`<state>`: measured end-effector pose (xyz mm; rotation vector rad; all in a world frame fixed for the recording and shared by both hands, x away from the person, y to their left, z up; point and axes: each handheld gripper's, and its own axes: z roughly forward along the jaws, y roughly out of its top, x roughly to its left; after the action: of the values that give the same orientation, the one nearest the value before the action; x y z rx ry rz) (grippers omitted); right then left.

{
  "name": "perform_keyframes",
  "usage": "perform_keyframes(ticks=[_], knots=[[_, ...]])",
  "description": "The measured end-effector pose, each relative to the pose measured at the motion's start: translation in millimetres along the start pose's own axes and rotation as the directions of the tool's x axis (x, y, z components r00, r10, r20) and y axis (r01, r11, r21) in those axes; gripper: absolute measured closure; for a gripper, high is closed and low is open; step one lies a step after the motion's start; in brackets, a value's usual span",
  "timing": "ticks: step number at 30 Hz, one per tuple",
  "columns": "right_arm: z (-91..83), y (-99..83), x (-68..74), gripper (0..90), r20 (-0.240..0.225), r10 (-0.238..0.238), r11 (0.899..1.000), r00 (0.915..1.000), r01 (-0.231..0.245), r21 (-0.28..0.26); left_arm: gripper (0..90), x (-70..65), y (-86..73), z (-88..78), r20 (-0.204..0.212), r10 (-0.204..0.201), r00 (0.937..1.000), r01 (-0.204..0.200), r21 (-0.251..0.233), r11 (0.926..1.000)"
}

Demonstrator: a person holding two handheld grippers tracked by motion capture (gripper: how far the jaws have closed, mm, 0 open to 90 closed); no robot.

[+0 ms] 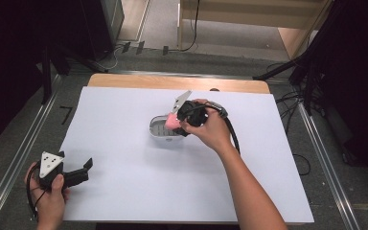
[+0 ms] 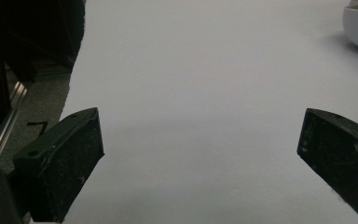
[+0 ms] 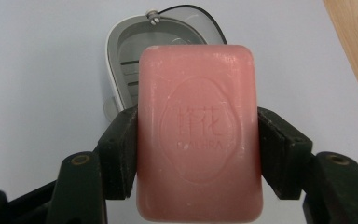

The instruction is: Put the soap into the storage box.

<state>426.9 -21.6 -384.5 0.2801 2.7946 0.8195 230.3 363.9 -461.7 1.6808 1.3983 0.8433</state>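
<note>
High view: right gripper (image 1: 176, 120) carries pink soap (image 1: 171, 121) over open soap box (image 1: 159, 128), likely to drop it in. Left gripper (image 1: 87, 165) waits by table (image 1: 124, 191) edge.

Left gripper view: jaws wide apart, nothing between (resting).

Right gripper view: jaws squeeze soap (image 3: 199, 130) sides so it won't slip; box (image 3: 121, 56) just behind.

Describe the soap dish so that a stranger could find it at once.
On the white sheet that covers the table, look just right of the middle. The soap dish lies there, under the right gripper with its pink soap bar. It is oval, white outside, grey and ribbed inside.
</note>
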Motion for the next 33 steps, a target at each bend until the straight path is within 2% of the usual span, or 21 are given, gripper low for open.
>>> perform_keyframes(ticks=[3, 4, 11, 12, 13, 14, 16, 22, 27, 33], knots=[[3.5, 1.7, -2.0, 38.7, -0.014, -0.015, 1.0, 0.9998, 0.015, 0.001, 0.5, 0.1, 0.0, -0.1, 0.001, 0.0, 1.0, 0.0, 0.0, 1.0], [4.5, 1.9, -1.8, 38.7, -0.019, -0.006, 1.0, 0.9998, 0.006, 0.007, 0.5, 0.1, 0.0, -0.1, 0.001, 0.0, 1.0, 0.0, 0.0, 1.0], [11.1, 6.8, -2.8, 38.7, -0.036, -0.041, 0.999, 0.9985, 0.041, 0.01, 0.5, 0.1, -0.1, -0.1, 0.002, -0.003, 1.0, 0.003, -0.002, 1.0], [12.1, 8.1, -3.8, 38.7, -0.029, -0.058, 0.998, 0.9979, 0.058, 0.002, 0.5, 0.1, -0.1, 0.0, 0.002, -0.003, 1.0, 0.003, -0.003, 1.0], [12.3, 9.6, -2.4, 38.7, -0.046, -0.052, 0.999, 0.9976, 0.053, 0.008, 0.5, -0.1, -0.2, 0.0, 0.002, -0.005, 1.0, 0.005, -0.004, 1.0], [13.1, 10.7, -3.4, 38.7, -0.038, -0.068, 0.998, 0.9969, 0.069, 0.003, 0.5, 0.0, -0.2, -0.1, 0.002, -0.004, 1.0, 0.004, -0.004, 1.0], [14.4, 14.3, -1.8, 38.7, -0.047, -0.07, 0.997, 0.9964, 0.071, 0.018, 0.5, -0.1, -0.2, -0.1, 0.002, -0.005, 1.0, 0.005, -0.004, 1.0], [17.6, 15.8, -4.4, 38.6, -0.073, -0.073, 0.997, 0.9947, 0.073, 0.006, 0.5, 0.0, -0.2, -0.3, 0.003, -0.004, 1.0, 0.004, -0.004, 1.0], [23.2, 14.8, -5.5, 38.6, -0.085, -0.078, 0.997, 0.9934, 0.08, 0.021, 0.5, 0.1, -0.2, -0.4, 0.004, -0.004, 1.0, 0.004, -0.003, 1.0], [26.5, 13.1, -8.3, 38.6, -0.088, -0.088, 0.996, 0.9922, 0.089, 0.001, 0.5, 0.2, -0.2, -0.2, 0.004, -0.004, 1.0, 0.004, -0.003, 1.0]])
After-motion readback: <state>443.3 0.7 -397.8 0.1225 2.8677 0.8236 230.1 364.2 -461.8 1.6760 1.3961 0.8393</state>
